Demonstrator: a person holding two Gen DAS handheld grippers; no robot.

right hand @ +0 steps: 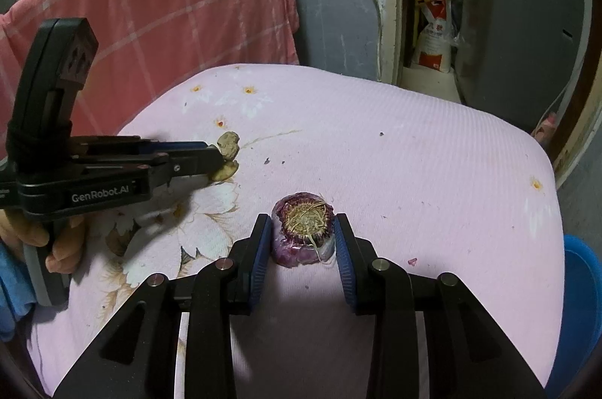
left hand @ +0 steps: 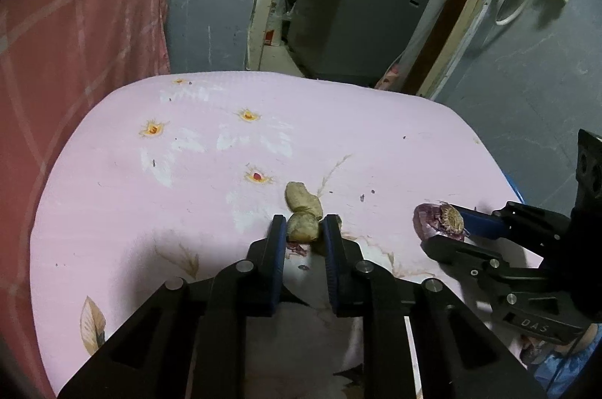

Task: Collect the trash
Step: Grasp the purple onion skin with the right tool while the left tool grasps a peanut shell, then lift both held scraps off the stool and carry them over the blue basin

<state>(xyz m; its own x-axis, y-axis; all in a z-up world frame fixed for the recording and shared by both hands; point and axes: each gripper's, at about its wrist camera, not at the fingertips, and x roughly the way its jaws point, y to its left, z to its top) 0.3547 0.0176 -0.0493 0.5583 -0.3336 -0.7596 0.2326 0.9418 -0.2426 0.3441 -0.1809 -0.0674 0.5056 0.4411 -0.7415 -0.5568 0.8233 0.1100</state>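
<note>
Pink ribbed cloth (left hand: 376, 135) | left claw (left hand: 301, 229) pinching lumpy ginger (left hand: 303, 211) | right claw (right hand: 301, 229) pinching purple onion end (right hand: 303, 229)

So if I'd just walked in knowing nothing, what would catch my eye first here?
Probably the two black hand-held pincers meeting over a pink flowered cloth. The right gripper is clamped on a purple onion end with its dried roots facing up, near the cloth's front edge. To its left, the left gripper pinches a knobbly piece of ginger, and a big pink checked blanket hangs behind.
</note>
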